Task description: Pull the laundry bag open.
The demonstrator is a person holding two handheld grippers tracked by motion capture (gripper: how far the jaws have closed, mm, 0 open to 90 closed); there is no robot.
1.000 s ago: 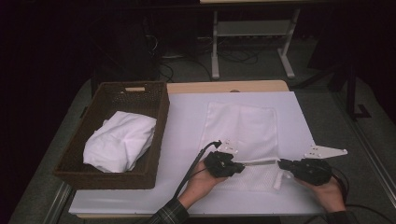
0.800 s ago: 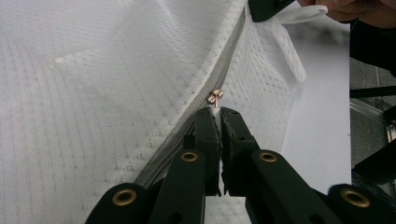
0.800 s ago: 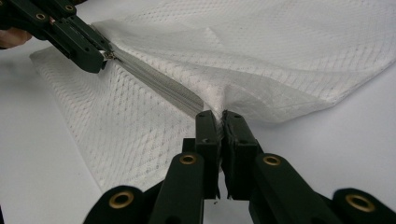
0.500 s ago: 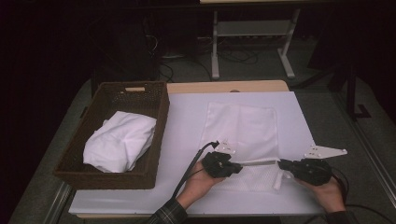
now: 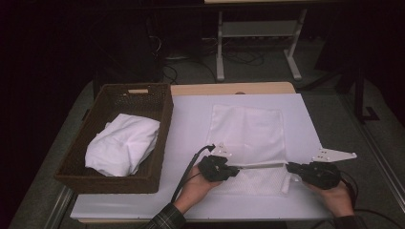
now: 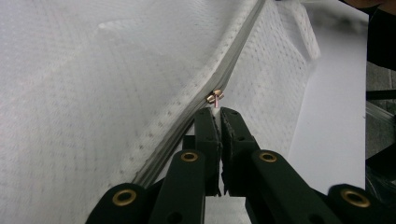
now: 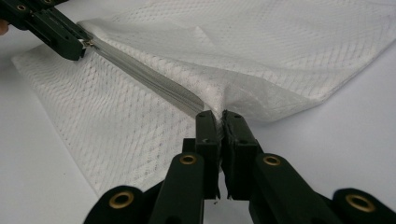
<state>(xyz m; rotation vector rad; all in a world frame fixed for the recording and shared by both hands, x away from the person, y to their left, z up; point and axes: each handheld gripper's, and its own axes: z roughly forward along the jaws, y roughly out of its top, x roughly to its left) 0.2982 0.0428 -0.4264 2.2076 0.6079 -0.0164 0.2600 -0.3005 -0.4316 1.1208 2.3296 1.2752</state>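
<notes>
A white mesh zip bag [image 5: 248, 131] lies flat on the white mat, its near edge lifted between the two grippers. My left gripper [image 5: 234, 171] is shut on the small brass zipper pull [image 6: 215, 97]; its jaws [image 6: 219, 112] meet on the pull's tab. My right gripper [image 5: 290, 168] is shut on the bag's fabric at the zipper's end [image 7: 220, 115]. The grey zipper [image 7: 144, 77] runs taut from there to the left gripper [image 7: 70, 44]. A hand holds each gripper from below.
A dark wicker basket [image 5: 162, 119] stands at the left of the table with a bundled white cloth [image 5: 122, 143] inside. The white mat [image 5: 191, 124] covers most of the tabletop. A metal stand [image 5: 258, 33] and cables sit on the floor behind.
The left gripper has crept slightly to the left with the zipper pull. The right gripper has stayed put.
</notes>
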